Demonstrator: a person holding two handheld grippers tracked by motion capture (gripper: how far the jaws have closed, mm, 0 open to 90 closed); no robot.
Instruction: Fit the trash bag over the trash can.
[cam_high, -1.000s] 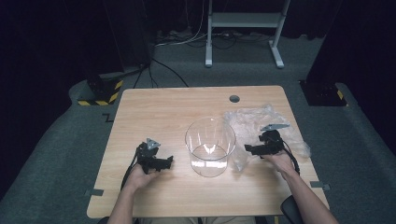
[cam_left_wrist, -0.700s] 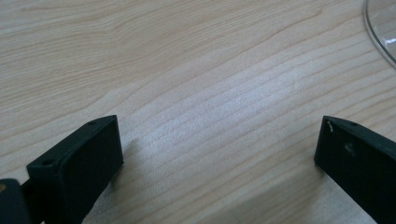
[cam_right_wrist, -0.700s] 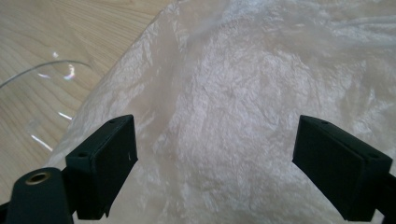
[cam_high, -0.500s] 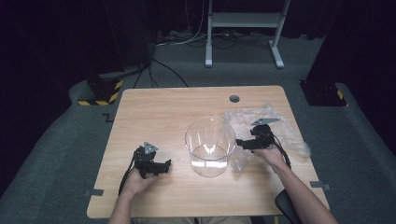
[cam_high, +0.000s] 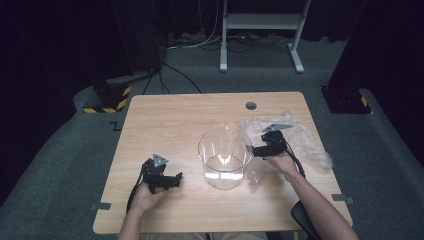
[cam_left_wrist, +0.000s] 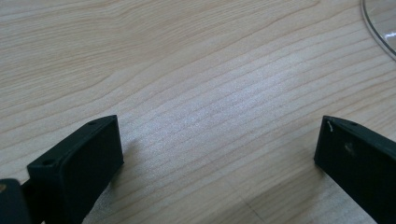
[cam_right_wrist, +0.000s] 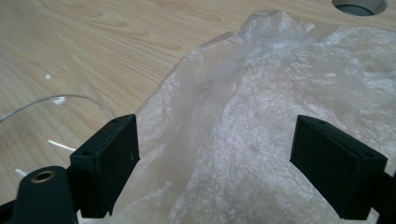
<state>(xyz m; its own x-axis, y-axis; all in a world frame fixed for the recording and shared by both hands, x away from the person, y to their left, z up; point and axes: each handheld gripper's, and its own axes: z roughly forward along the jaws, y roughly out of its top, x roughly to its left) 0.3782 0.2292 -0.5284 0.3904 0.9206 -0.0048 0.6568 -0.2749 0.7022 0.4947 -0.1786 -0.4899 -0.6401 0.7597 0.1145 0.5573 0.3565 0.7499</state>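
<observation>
The right gripper (cam_right_wrist: 215, 154) stood released, jaws wide over the crumpled plastic bag (cam_right_wrist: 289, 102) beside the clear container (cam_high: 224, 156). The left gripper (cam_left_wrist: 219, 154) was likewise spread apart above bare table (cam_left_wrist: 187, 70).

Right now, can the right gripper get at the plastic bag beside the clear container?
Probably yes. The right gripper has its jaws wide apart with the crumpled plastic bag lying directly between and ahead of them, nothing in front. The clear container sits off to its side, out of the way.
</observation>
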